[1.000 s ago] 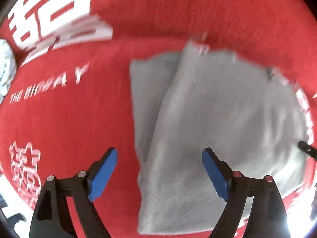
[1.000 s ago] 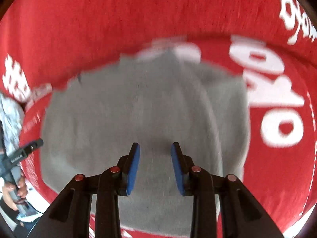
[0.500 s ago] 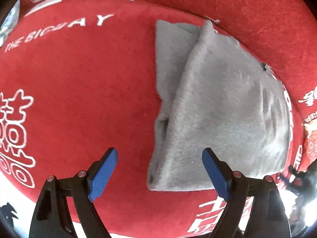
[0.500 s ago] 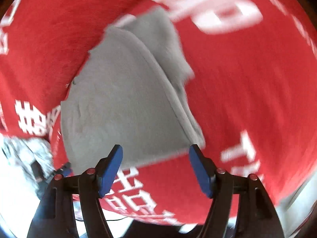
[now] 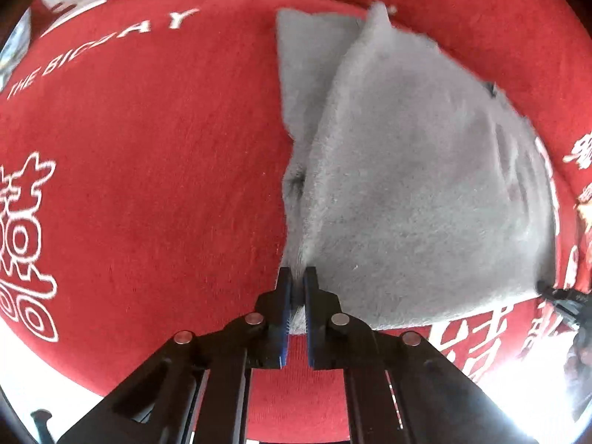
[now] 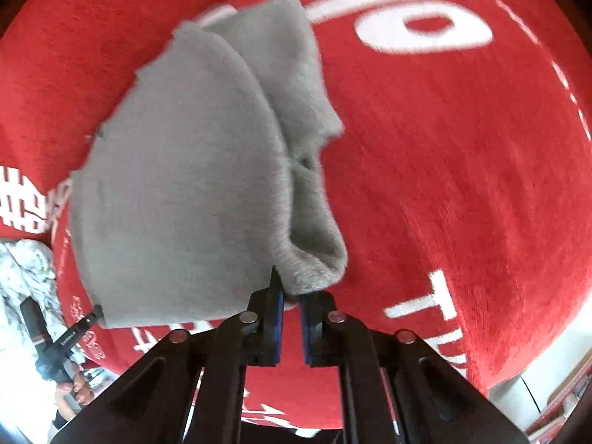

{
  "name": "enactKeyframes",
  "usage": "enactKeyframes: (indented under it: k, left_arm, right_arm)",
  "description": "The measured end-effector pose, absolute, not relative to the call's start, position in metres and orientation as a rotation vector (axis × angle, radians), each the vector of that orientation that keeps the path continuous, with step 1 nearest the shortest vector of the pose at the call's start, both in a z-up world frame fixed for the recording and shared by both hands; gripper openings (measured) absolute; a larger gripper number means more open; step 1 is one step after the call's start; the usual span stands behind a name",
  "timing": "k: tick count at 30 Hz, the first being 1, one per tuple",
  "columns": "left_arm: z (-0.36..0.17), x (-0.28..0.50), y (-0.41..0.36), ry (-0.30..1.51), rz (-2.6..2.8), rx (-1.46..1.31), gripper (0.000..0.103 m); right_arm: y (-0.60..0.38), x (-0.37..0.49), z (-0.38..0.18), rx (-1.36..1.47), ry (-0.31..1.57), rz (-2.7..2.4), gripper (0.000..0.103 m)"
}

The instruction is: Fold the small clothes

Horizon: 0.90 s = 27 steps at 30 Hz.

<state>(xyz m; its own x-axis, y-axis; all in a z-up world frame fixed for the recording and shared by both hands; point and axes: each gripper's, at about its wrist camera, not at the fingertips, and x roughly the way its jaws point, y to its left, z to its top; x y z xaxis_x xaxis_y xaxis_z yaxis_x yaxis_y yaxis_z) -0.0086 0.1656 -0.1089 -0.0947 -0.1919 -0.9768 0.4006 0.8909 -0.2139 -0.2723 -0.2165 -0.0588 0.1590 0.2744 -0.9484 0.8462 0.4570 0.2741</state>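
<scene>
Both sets of jaws have just snapped closed, each pinching a near corner of the grey garment (image 5: 407, 192): the left gripper (image 5: 298, 277) low centre in its view, the right gripper (image 6: 290, 294) likewise. It lies half-folded across the middle of the red printed cloth (image 5: 148, 185). Looks like the grab for another fold; next, I'd guess, lift both corners evenly and carry them over without dragging.

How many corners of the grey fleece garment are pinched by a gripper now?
2. The left gripper pinches one near corner of the grey fleece garment; the right gripper pinches the other. Far corners lie free.
</scene>
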Motion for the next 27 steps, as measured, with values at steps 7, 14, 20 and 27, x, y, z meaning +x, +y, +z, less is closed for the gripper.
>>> enactKeyframes:
  k: [7, 14, 20, 27]
  left_arm:
    - [-0.069, -0.012, 0.181, 1.529, -0.468, 0.201, 0.008]
    - [-0.056, 0.011, 0.139, 1.444, -0.538, 0.162, 0.008]
    - [-0.109, 0.020, 0.104, 1.504, -0.490, 0.179, 0.008]
    - [-0.098, 0.017, 0.133, 1.549, -0.465, 0.196, 0.008]
  right_arm:
    - [-0.216, -0.280, -0.028, 1.017, 1.458, -0.644, 0.029]
    - [-0.211, -0.225, 0.006, 0.791, 1.367, -0.568, 0.029]
    - [-0.205, -0.183, -0.034, 0.739, 1.426, -0.488, 0.029]
    - [-0.215, -0.208, -0.040, 0.798, 1.473, -0.546, 0.028]
